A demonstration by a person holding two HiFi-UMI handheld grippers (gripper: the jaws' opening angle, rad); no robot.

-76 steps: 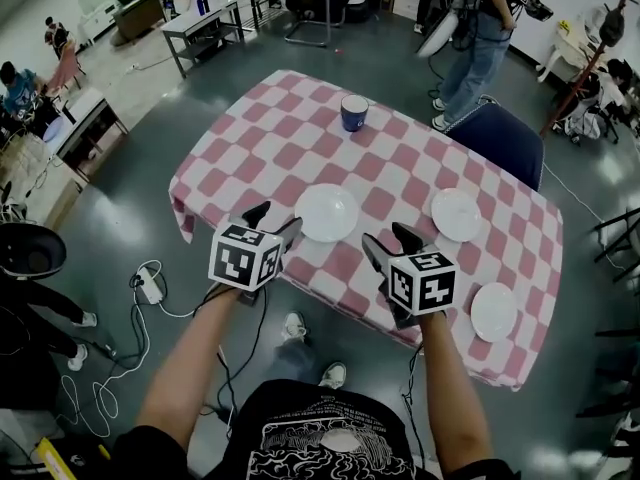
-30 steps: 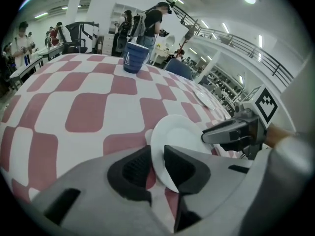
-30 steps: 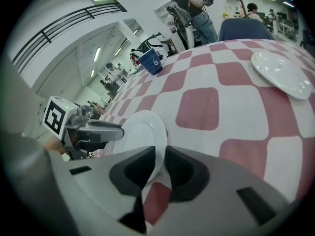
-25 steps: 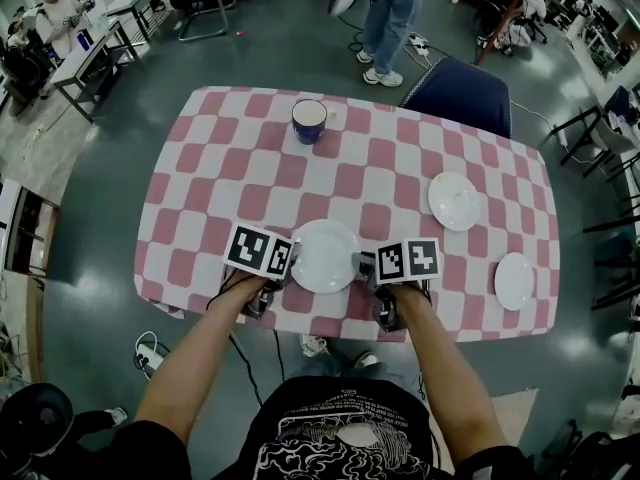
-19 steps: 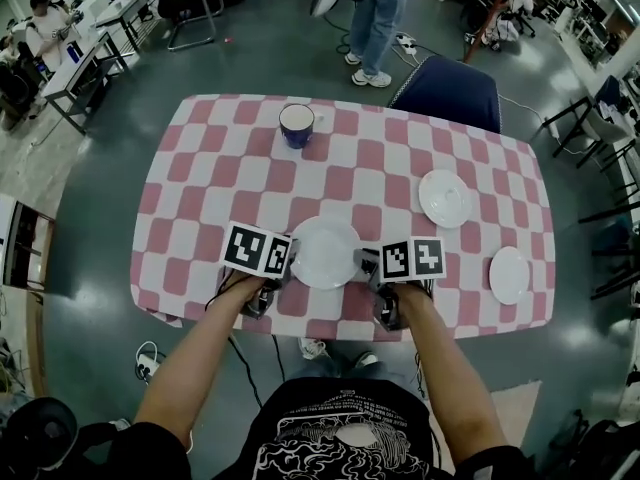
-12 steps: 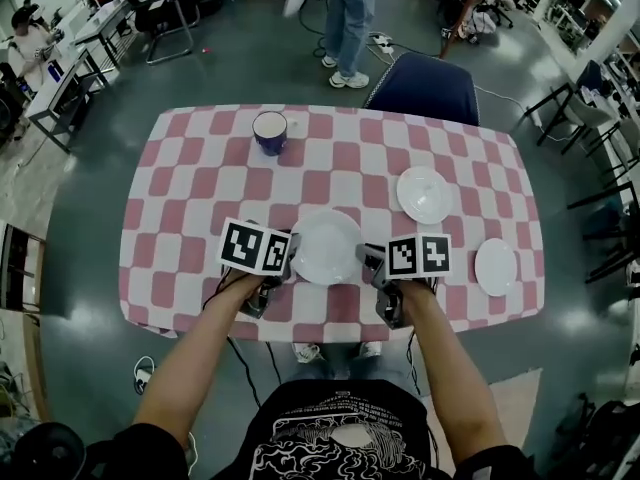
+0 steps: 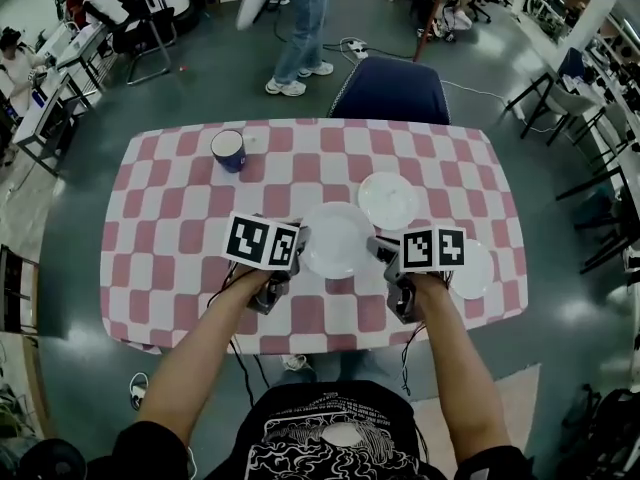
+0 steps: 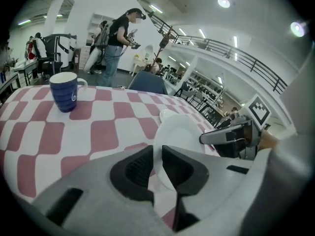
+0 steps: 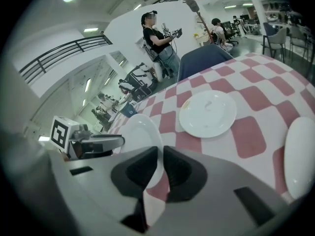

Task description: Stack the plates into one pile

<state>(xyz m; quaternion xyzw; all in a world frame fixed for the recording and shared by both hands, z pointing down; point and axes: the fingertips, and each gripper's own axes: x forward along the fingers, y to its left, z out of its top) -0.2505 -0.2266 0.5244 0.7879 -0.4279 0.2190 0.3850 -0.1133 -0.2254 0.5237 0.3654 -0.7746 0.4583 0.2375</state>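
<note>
A white plate hangs just above the checked table, held by its rim from both sides. My left gripper is shut on its left rim; its jaws have just been closing on that rim. My right gripper is shut on the right rim. In the left gripper view the held plate stands tilted between the jaws of the left gripper. The right gripper pinches the same plate. A second plate lies just beyond on the table. A third plate lies at the right, partly behind my right cube.
A blue cup stands at the far left of the table. A dark blue chair is pushed against the far side, and a person stands beyond it. Desks and chairs ring the room.
Both grippers have risen and moved right with the plate between them. The plate has left the cloth and now sits much closer to the second plate.
</note>
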